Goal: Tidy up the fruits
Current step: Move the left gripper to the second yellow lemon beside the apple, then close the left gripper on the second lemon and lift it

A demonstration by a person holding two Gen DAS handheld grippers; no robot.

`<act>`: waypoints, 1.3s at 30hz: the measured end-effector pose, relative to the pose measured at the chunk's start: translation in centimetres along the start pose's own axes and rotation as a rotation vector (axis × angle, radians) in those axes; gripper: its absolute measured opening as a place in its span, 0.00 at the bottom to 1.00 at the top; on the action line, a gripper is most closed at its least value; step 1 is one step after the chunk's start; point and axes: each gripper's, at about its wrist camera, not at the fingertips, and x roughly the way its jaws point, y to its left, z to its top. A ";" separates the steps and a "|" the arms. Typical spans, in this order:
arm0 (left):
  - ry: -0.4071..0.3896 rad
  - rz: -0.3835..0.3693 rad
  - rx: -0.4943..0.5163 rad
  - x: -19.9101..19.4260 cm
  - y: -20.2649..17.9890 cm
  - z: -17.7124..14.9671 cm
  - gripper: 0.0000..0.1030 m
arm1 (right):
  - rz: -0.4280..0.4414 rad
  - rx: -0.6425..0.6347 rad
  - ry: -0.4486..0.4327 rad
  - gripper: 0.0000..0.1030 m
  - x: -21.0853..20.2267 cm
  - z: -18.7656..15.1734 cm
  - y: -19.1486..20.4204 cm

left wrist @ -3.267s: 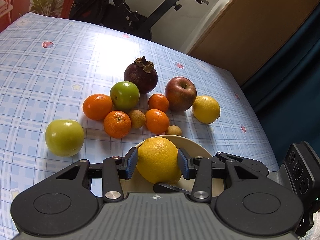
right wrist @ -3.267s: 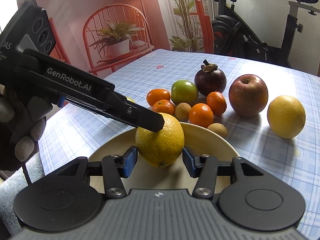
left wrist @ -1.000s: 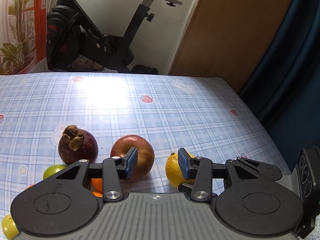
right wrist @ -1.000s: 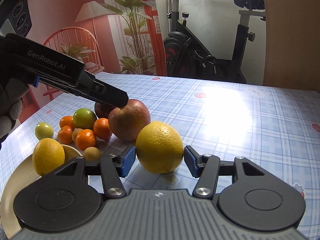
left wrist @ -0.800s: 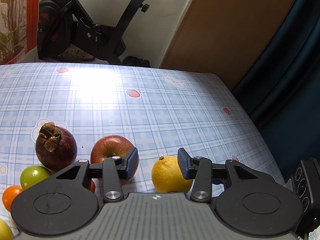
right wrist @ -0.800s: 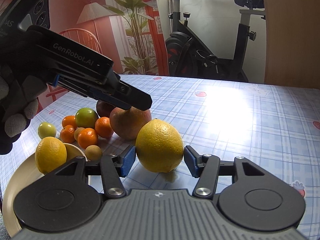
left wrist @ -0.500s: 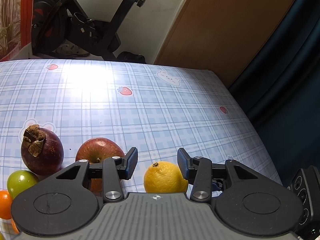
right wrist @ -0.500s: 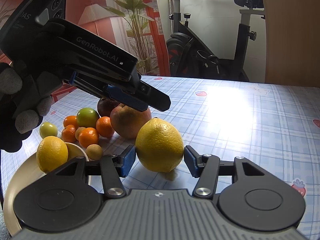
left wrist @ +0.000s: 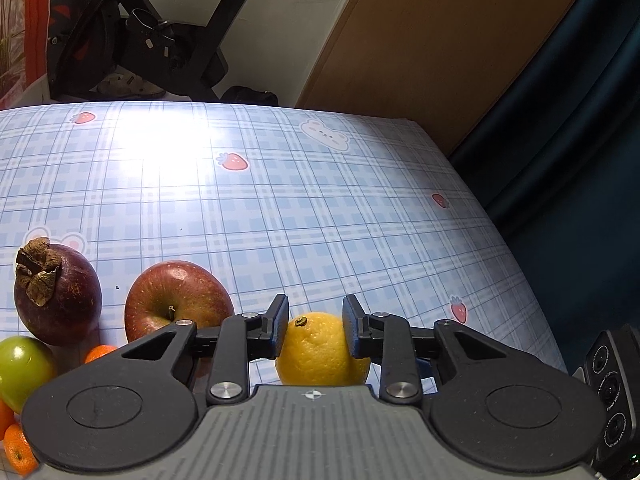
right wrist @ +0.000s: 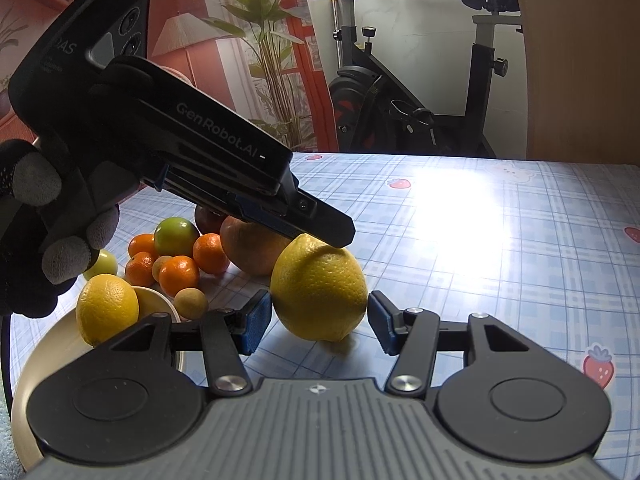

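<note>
L tool (left wrist: 315,330) has its blue pads pressed on both sides of a lemon (left wrist: 320,350) that sits on the worktop (left wrist: 280,200), stem end up; grip is narrow and tight on the fruit. R tool (right wrist: 320,322) is set half-wide around the same lemon (right wrist: 319,288), pads just beside it at 3 and 9 o'clock w/ a gap each side, not touching. In R wrist view the L tool comes in from 10 o'clock, held by a gloved hand (right wrist: 44,236), tip resting over the lemon's top. Crowding the lemon: a red apple (left wrist: 176,300) just beside it at 9 o'clock in L wrist view, close to the L tool's left finger; further out at 9 o'clock a dark mangosteen (left wrist: 54,292) w/ dry brown cap, a green fruit (left wrist: 22,368) below it, and small oranges (left wrist: 16,446) at the frame edge, partly hidden by the tool body. R wrist view shows the rest of the pile at 9–10 o'clock: small oranges (right wrist: 178,274), green fruit (right wrist: 176,236), a pale green one (right wrist: 103,264), two small tan round fruits (right wrist: 191,303). A cream plate (right wrist: 36,360) at 8 o'clock carries a second lemon (right wrist: 106,308). Worktop cloth is blue plaid w/ strawberry and bear prints, glare patch at 12 o'clock. Behind: exercise bike (right wrist: 420,92), potted plant (right wrist: 272,60), wood panel (left wrist: 440,40), dark curtain (left wrist: 580,120).
</note>
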 end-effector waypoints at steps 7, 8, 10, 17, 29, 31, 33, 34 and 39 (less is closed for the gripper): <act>-0.002 -0.008 -0.003 -0.6 0.2 -0.2 0.29 | 0.020 0.131 0.003 0.55 -0.3 -0.7 -1.0; -0.001 -0.009 -0.004 -0.6 0.3 -0.3 0.29 | 0.026 0.150 0.003 0.56 -0.4 -0.8 -1.1; 0.002 -0.015 -0.015 -0.7 0.4 -0.3 0.29 | 0.037 0.169 0.003 0.55 -0.5 -0.8 -1.2; 0.012 -0.038 -0.071 -1.1 1.4 -0.5 0.30 | 0.045 0.168 0.013 0.52 -0.6 -0.9 -1.0; 0.013 -0.046 -0.092 -1.4 1.9 -1.0 0.38 | 0.039 0.155 0.009 0.50 -0.3 -0.7 -0.9; 0.013 -0.049 -0.094 -1.4 2.0 -1.1 0.38 | 0.040 0.155 0.008 0.50 -0.3 -0.6 -1.0; 0.008 -0.051 -0.097 -1.3 1.9 -1.2 0.38 | 0.038 0.148 0.008 0.50 -0.3 -0.7 -0.8; 0.006 -0.051 -0.099 -1.3 2.0 -1.2 0.38 | 0.039 0.148 0.008 0.50 -0.3 -0.7 -0.8; -0.001 -0.052 -0.097 -1.0 1.9 -1.4 0.38 | 0.042 0.146 0.006 0.51 -0.3 -0.6 -0.9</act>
